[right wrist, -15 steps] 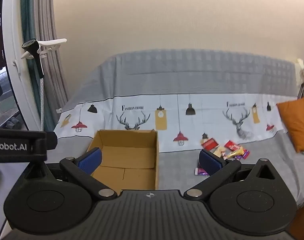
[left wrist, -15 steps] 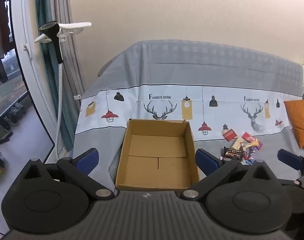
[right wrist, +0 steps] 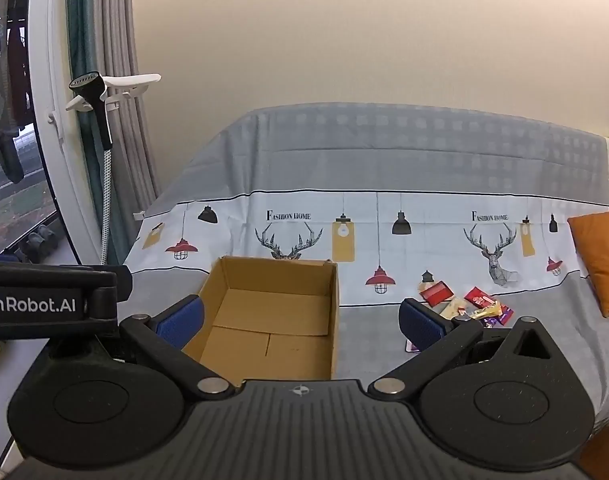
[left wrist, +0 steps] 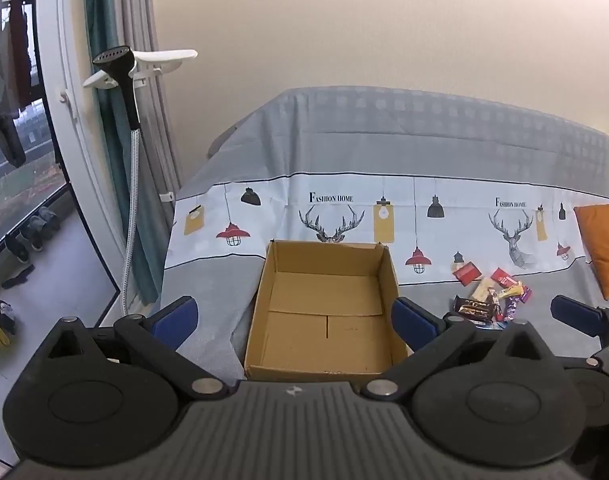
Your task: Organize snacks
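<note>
2 hand-held grippers face a bed draped in a grey and white sheet [left wrist: 344, 152] printed with deer heads and lamps. The left hand-held gripper [left wrist: 294, 318] has its blue pads spread wide with nothing between them, and the cardboard box [left wrist: 324, 312] shows in that gap. The right hand-held gripper [right wrist: 300, 320] is likewise spread wide and holds nothing. The box stands upright and open-topped on the sheet, nothing visible inside. The snacks [left wrist: 490, 298] lie in a loose heap on the sheet, right of the box and well apart from it; perhaps 8 wrappers, too small to count surely. An orange cushion [right wrist: 600, 260] rests beyond the snacks, further right of the box.
</note>
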`<state>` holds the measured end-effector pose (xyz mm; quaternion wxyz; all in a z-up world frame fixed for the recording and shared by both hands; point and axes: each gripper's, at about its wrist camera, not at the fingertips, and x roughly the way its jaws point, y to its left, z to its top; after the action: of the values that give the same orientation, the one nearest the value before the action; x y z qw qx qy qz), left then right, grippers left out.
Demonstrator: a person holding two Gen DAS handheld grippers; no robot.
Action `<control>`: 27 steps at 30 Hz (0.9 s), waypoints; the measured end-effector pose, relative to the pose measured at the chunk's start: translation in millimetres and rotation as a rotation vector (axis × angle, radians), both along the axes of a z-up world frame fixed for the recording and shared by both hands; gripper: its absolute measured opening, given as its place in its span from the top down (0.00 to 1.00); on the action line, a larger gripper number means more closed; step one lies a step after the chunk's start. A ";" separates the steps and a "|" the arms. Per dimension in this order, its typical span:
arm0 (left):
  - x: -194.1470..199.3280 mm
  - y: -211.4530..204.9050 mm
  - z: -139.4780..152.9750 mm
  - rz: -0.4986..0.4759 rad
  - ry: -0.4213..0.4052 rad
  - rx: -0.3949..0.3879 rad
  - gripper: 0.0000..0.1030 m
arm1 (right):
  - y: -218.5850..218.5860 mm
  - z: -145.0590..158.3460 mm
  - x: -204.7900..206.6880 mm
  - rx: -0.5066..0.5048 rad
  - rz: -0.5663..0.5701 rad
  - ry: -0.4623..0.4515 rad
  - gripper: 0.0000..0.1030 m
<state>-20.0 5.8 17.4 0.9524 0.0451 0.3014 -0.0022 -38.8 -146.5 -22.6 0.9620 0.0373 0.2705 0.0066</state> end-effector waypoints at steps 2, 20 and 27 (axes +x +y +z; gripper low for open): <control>2.0 0.3 -0.5 0.000 0.007 0.003 0.00 | -0.9 -0.1 0.5 -0.001 -0.002 0.004 0.00; 0.6 0.7 -12.0 0.006 0.027 0.023 0.00 | 6.8 -6.0 -1.0 0.009 -0.002 0.025 0.00; -1.7 -1.7 -15.5 0.002 0.025 0.030 0.00 | 4.9 -8.4 -0.9 0.014 -0.001 0.030 0.00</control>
<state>-21.7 4.1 1.9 0.9478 0.0590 0.3132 0.0028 -39.7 -141.6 -31.0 0.9575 0.0441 0.2848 0.0073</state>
